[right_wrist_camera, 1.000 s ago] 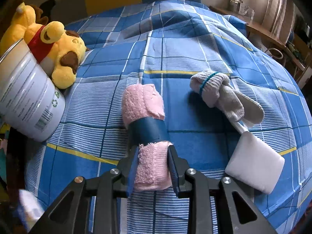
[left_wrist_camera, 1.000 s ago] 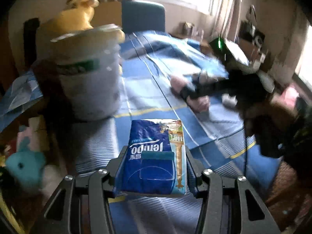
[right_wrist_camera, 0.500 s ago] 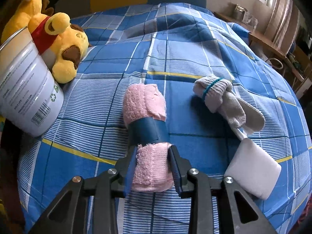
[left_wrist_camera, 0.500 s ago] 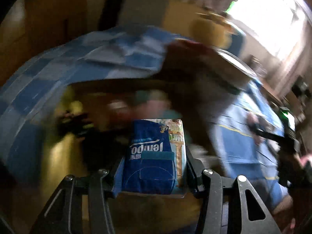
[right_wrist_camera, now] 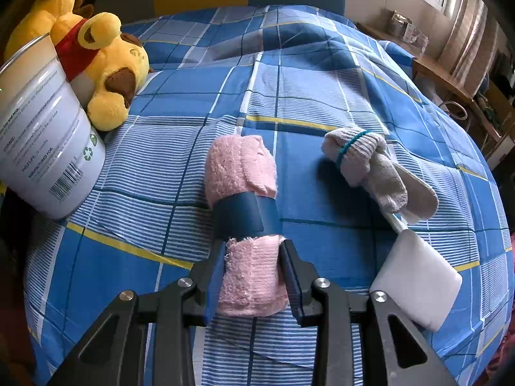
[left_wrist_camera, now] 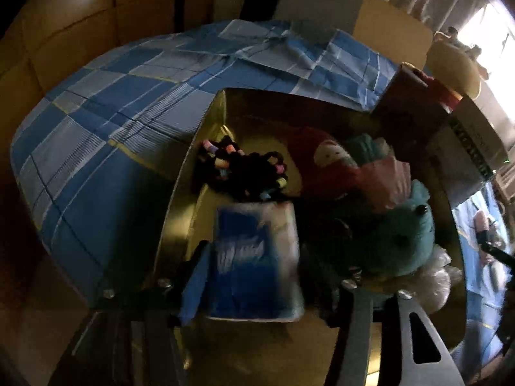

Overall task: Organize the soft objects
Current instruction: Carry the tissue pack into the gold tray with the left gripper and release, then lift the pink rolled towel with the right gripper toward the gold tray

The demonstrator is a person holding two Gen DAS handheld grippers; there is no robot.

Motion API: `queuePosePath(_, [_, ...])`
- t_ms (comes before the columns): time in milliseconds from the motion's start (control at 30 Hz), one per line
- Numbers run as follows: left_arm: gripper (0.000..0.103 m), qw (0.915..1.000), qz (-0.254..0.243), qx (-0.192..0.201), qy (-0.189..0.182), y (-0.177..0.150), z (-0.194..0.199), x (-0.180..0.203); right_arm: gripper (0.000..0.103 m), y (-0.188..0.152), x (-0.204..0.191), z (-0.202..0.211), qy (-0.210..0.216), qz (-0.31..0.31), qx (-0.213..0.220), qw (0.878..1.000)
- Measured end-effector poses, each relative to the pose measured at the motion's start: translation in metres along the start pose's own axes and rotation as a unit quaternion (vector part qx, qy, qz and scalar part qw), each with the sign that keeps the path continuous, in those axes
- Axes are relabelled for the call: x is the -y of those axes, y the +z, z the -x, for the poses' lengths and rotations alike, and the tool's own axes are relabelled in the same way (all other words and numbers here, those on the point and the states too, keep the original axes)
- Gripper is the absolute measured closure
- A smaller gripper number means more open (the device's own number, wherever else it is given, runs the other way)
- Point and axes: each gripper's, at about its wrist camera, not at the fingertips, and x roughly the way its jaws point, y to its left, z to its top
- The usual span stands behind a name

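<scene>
Currently my left gripper (left_wrist_camera: pixel 257 276) appears spread, the blurred tissue pack (left_wrist_camera: pixel 256 262) loose between its fingers above the yellow bin (left_wrist_camera: pixel 180 212). Already in that bin: a black beaded bundle (left_wrist_camera: pixel 241 169), a red doll (left_wrist_camera: pixel 328 164) and a teal plush (left_wrist_camera: pixel 402 238). My right gripper (right_wrist_camera: pixel 254 273) pinches the pink towel roll (right_wrist_camera: pixel 246 212) on the blue bedcover (right_wrist_camera: pixel 289 96). Beyond it, the socks (right_wrist_camera: pixel 370 167), white sponge (right_wrist_camera: pixel 418 286) and yellow bear (right_wrist_camera: pixel 106 67) are left to sort.

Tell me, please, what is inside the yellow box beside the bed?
Inside the yellow box: a teal plush, a red doll, a black beaded bundle. The tissue pack covers the floor beneath it.
</scene>
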Motion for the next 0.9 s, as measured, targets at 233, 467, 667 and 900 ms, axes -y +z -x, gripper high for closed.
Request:
queuePosePath(233, [0.030,0.9986,-0.027,0.039,0.026,0.003,0.014,0.005,0.070,0.000,-0.001,0.000,-0.002,0.003,0.001,1.000])
queuePosePath(467, [0.029,0.9960,-0.057,0.069,0.008,-0.001,0.034,0.020,0.079,0.002,0.004,0.003,0.005,-0.020,0.003,1.000])
queuePosePath(667, [0.029,0.9925,-0.086,0.085,-0.020,-0.001,0.043,0.035,0.085,0.007,0.022,0.007,0.045,-0.101,-0.012,0.994])
queuePosePath(900, [0.029,0.9901,-0.100,0.092,-0.035,-0.002,0.048,0.042,0.086,0.041,0.016,0.027,0.059,-0.124,0.007,0.990])
